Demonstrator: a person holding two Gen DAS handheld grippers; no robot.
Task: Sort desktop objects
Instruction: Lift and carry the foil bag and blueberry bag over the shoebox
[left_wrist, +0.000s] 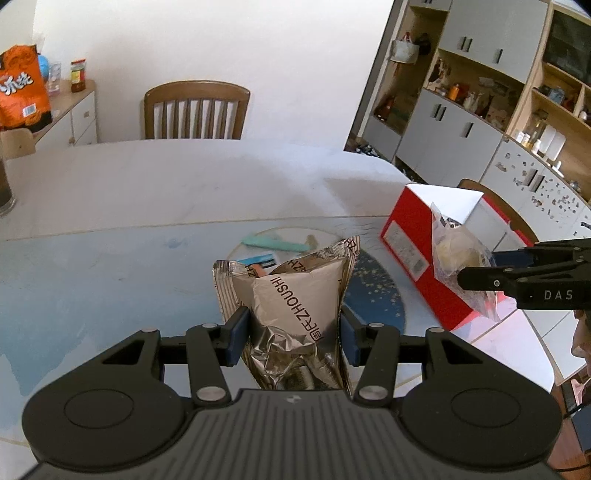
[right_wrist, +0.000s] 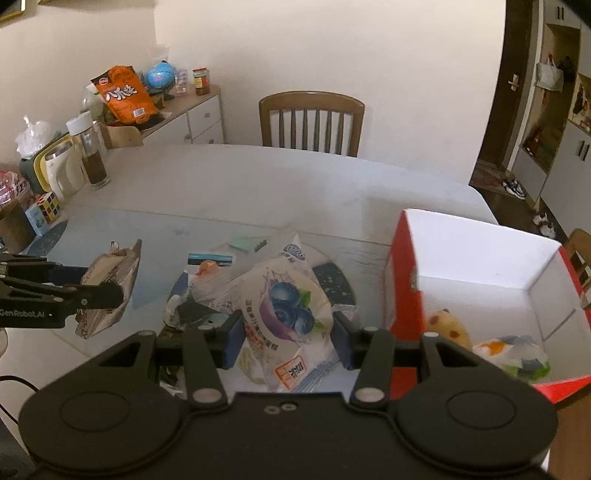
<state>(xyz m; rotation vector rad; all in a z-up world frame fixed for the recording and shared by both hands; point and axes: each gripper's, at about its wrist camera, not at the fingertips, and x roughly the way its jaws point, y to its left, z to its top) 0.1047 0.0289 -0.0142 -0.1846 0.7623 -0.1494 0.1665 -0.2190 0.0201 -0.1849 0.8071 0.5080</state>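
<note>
Silver foil snack packet (left_wrist: 295, 306), printed "ZHOUSHI", clamped between the blue pads of the left tool (left_wrist: 293, 330) and held clear above the surface (left_wrist: 147, 192). The left tool is pitched downward, and from the right wrist view it enters level from the left edge with the packet hanging at its tip. Blueberry-printed white pastry packet (right_wrist: 288, 317), gripped between the pads of the right tool (right_wrist: 288, 341), likewise tilted downward and raised off the surface. In the left wrist view this packet hangs beside the near wall of the red cardboard box (left_wrist: 413, 251). The box, white inside, stands open at the right of the surface and contains a yellowish packaged bun (right_wrist: 448, 326) and a white, orange and green packet (right_wrist: 513, 354). Below the tools lie a round dark blue mat (left_wrist: 376, 288), a teal flat item (left_wrist: 275, 242) and further small packets. A wooden chair (right_wrist: 312, 123) stands at the far side.
</note>
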